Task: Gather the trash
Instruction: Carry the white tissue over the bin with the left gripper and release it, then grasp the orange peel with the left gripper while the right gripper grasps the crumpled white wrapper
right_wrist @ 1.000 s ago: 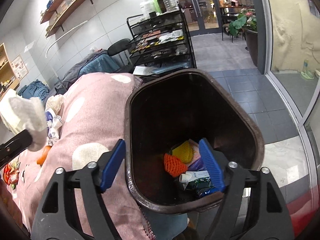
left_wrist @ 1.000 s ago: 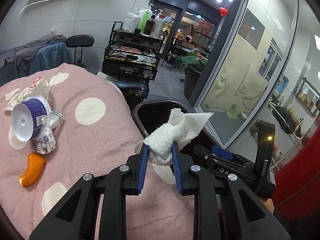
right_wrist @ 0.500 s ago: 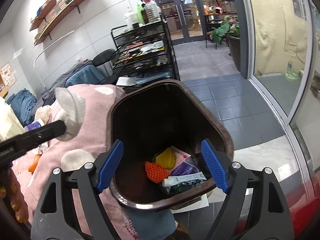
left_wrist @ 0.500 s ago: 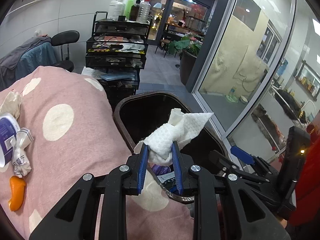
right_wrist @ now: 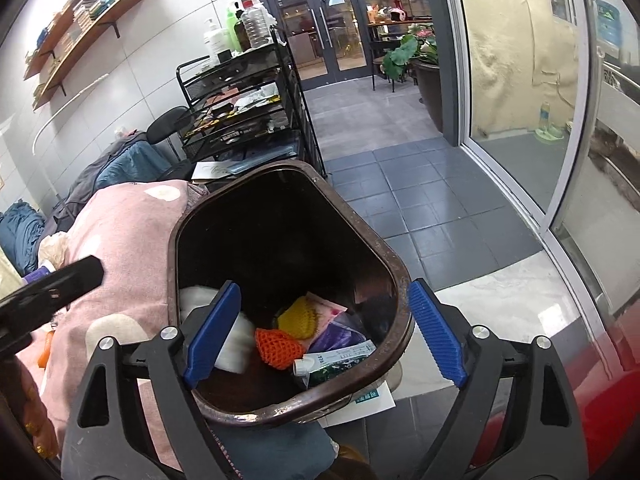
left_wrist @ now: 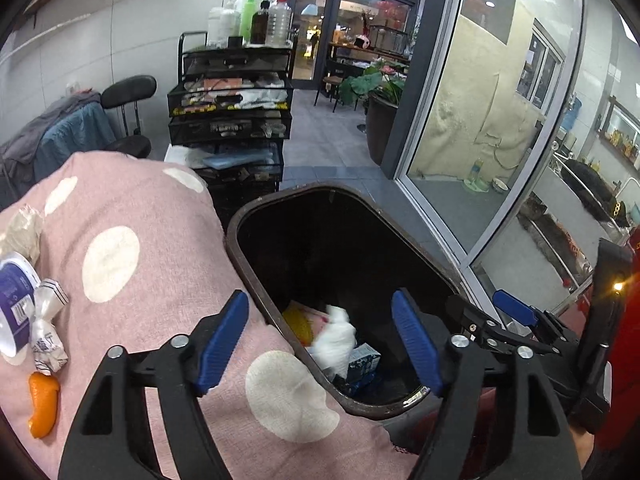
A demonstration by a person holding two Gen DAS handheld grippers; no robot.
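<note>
Your left gripper (left_wrist: 320, 344) and right gripper (right_wrist: 324, 336) are both opening, empty, above the bin (left_wrist: 424, 248); tissue (left_wrist: 336, 340) inside. Pink dotted blanket (left_wrist: 160, 220) alongside; tiled floor (right_wrist: 420, 192).

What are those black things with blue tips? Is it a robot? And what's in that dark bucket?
No robot here. A person holds a grabbing tool in each hand, and each tool carries a camera looking along its two blue-padded fingers. One picture comes from the left tool, the other from the right tool.

The dark bucket is a trash bin standing beside a pink spotted blanket. The left tool's jaws are opening and nothing is between them; a white paper towel lies down in the bin. Beside it are a yellow foam net, an orange foam net and a small carton. The right tool's jaws are opening too and hold nothing.

On the blanket are a purple tub, a crumpled wrapper and an orange peel.
</note>
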